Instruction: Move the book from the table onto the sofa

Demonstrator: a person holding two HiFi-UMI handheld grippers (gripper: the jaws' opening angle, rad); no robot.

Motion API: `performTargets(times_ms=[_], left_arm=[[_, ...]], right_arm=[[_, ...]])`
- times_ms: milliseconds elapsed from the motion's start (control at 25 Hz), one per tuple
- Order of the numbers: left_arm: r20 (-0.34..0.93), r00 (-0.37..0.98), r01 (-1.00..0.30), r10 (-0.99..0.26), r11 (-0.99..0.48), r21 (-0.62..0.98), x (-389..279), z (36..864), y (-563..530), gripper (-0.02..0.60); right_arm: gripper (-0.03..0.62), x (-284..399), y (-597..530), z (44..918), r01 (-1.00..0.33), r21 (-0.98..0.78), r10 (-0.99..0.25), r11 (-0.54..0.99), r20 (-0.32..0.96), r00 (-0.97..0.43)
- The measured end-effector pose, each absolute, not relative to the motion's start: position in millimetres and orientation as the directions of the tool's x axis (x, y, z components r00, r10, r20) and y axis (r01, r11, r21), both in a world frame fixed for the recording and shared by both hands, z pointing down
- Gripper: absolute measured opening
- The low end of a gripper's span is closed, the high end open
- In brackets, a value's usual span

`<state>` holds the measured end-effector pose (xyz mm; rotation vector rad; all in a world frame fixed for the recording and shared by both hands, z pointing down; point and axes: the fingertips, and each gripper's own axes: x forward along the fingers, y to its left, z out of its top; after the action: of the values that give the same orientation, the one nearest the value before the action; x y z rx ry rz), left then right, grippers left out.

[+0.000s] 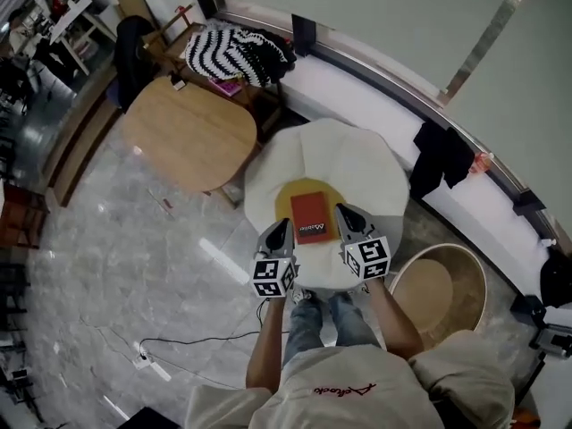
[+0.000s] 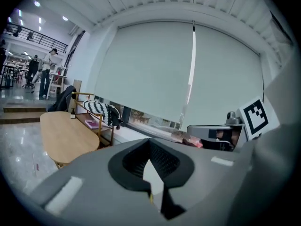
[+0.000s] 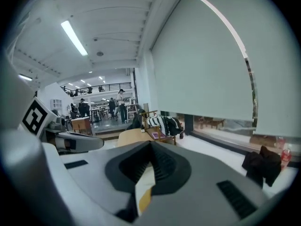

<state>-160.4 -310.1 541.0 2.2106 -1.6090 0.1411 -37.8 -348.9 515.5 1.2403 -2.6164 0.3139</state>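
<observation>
Left claw (image 1: 282, 225) and right claw (image 1: 345, 212) are both fully closed, gripping nothing, side by side. Book (image 1: 310, 216) lies flat at 12 o'clock, seen between their tips, on the yellow centre of the white seat (image 1: 331, 150). Wooden tabletop (image 1: 188, 132) sits beyond at 10 o'clock.

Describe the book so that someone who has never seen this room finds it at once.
Find the big white scalloped seat beside the oval wooden table, just ahead of the person's feet. Its middle is a yellow disc, and the book lies flat on it. It is the only red rectangle there, with pale lettering near its lower edge.
</observation>
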Motion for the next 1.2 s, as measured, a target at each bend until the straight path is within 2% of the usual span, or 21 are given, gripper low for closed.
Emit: performTargets(times_ms=[600,1200], left_arm=[[0.129,0.295,-0.95,-0.947,-0.276,0.149,-179.7,380.7,-315.3,0.009],[0.076,0.273,-0.961,-0.959,-0.269,0.062,-187.3,335.2,-324.6,0.009]], right_arm=[[0.009,-25.1,-343.2,362.0,-0.779,-0.001,-0.775,0.628,0.093,-0.625],[0.009,-1.4,-367.7,311.3,-0.805,0.057,-0.807,0.59,0.007,-0.591]])
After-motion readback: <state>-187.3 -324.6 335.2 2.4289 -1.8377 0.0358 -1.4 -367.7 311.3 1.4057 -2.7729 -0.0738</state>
